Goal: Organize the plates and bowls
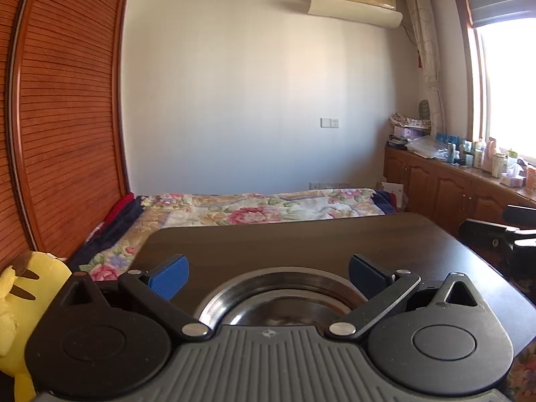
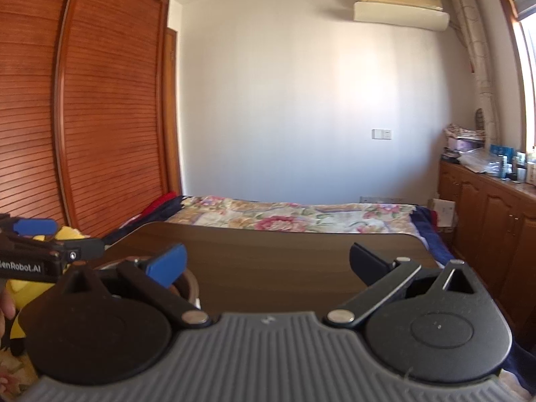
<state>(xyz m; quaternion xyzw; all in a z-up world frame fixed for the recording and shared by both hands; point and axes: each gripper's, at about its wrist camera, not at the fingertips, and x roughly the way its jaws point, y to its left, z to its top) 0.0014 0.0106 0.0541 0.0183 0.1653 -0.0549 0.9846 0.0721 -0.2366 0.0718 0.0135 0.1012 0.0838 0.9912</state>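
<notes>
Plates and bowls show as one steel dish (image 1: 281,296) at lower centre of the left wrist view, resting on the dark table (image 1: 301,238). Left gripper (image 1: 268,273) and right gripper (image 2: 268,264) gape wide, empty. Judged best: lift both clear without nudging the rim.

Left gripper (image 1: 268,273) gapes above steel bowl (image 1: 278,305).

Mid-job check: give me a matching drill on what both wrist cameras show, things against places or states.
Things:
1. metal bowl
2. left gripper
3. yellow plush toy
4. air conditioner

Places or states:
a. high on the wall
b. on the dark table, below the left gripper
c. jaws open, empty
d. beside the table's left edge

Pairs: 1-b, 2-c, 3-d, 4-a
</notes>
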